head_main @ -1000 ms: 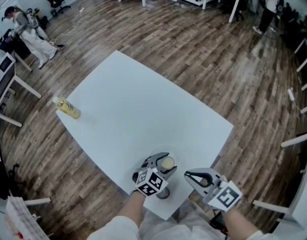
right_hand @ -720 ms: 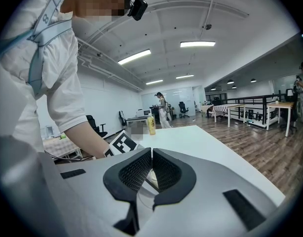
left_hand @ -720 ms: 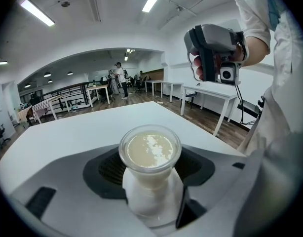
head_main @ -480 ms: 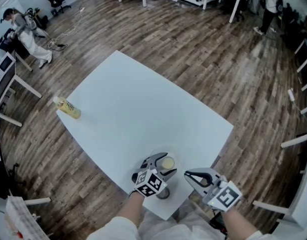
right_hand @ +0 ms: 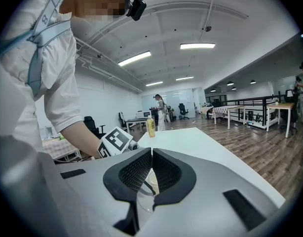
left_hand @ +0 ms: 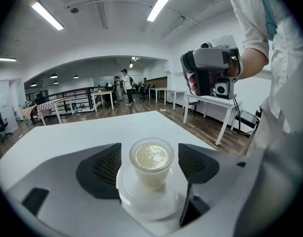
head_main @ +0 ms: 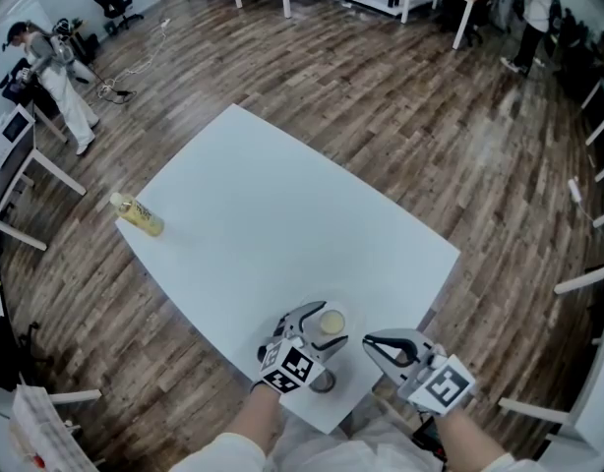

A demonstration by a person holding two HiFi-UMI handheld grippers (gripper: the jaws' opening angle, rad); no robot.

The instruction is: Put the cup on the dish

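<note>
Two hand-held grippers sit at the near corner of the desk (head_main: 272,224). The left hand-held gripper (left_hand: 150,166) is released: its jaws have just been opening and stand wide on either side of the cup (head_main: 331,321), pads clear of its wall. The cup, full of a pale creamy liquid, stands upright in the middle of the white dish (left_hand: 141,205), which rests on the desk. Just to the right, the right hand-held gripper (right_hand: 151,168) is clenched, pads together with nothing between them. Well apart, at the desk's far left edge, stands a yellow bottle (head_main: 138,214). Beyond lies a wooden floor (head_main: 430,116), with one person (head_main: 56,77) at the far left and another (head_main: 531,8) by tables at the far right.
</note>
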